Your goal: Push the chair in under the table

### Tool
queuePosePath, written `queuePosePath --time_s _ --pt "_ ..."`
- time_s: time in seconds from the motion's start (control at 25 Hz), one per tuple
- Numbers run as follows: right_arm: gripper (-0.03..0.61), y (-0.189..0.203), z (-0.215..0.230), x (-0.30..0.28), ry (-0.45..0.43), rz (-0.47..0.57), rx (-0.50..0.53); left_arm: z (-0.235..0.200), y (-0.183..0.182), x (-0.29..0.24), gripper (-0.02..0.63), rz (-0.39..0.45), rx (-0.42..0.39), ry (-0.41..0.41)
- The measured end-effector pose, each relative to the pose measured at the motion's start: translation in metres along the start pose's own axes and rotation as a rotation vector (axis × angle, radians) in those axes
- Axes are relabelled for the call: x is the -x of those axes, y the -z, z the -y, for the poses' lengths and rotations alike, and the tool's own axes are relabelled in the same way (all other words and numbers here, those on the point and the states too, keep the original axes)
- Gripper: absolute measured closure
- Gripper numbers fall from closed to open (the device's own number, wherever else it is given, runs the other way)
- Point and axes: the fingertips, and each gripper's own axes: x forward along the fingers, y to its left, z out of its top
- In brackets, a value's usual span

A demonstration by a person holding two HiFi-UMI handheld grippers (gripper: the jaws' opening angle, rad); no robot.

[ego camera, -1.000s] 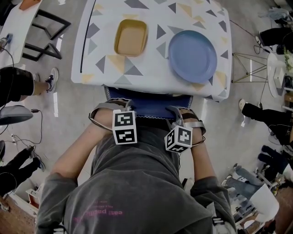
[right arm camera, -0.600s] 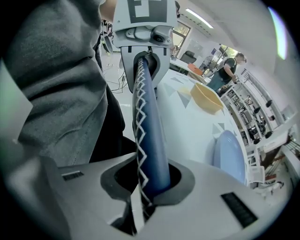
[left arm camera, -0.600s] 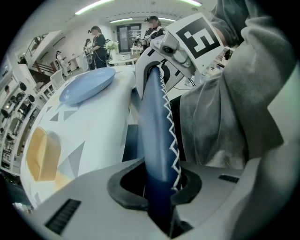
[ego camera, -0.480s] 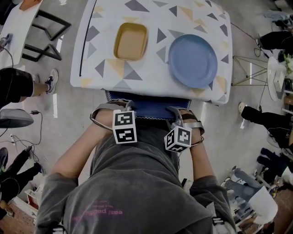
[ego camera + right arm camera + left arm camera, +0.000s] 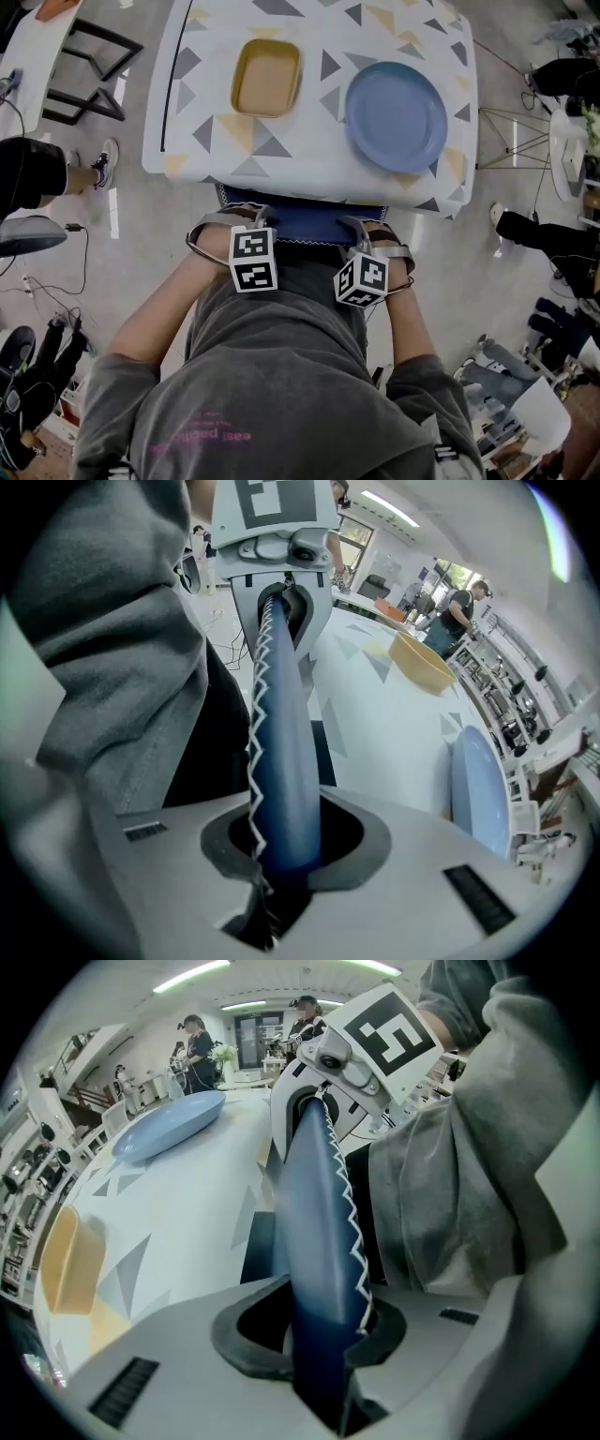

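While both tongs point steeply down, the left tongs are opening: the blue, zigzag-stitched chair back stands between their jaws, with a dark gap showing on the side toward the tabletop. The right tongs are set narrow, closed on the same back further along its top edge. From the head view, the chair sits tucked beneath the near edge of the tabletop, and only its back shows between that edge and the person's grey shirt. On the tabletop lie a yellow dish and, to its right and apart from it, a blue plate.
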Motion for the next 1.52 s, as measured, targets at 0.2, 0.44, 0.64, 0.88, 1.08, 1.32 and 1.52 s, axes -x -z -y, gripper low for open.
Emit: queuePosePath --time_s 0.2,0.44,0.64,0.88,1.08,1.32,1.52 --pt "0.511 -0.005 -0.012 -0.004 -0.013 -0.004 0.003 0.008 0.009 -0.003 0.528 0.004 0.002 -0.016" --pt "0.509 -0.004 -0.023 -0.007 -0.02 -0.012 -0.012 0.016 0.012 -0.008 0.525 0.002 0.002 -0.023" --pt "0.508 -0.002 -0.032 -0.01 -0.03 -0.022 -0.02 0.024 0.014 -0.014 0.517 0.003 0.002 -0.014" --pt "0.503 0.0 -0.047 -0.014 -0.043 -0.036 -0.026 0.038 0.018 -0.021 0.508 0.004 0.012 0.003" --pt "0.5 0.001 -0.05 -0.016 -0.068 -0.048 -0.044 0.037 0.019 -0.023 0.503 0.005 0.022 -0.007" --pt "0.475 0.0 -0.058 -0.018 -0.084 -0.059 -0.057 0.038 0.022 -0.023 0.481 0.011 0.045 -0.025" --pt "0.431 0.0 -0.062 -0.014 -0.119 -0.061 -0.049 0.042 0.02 -0.019 0.407 -0.015 0.089 -0.022"
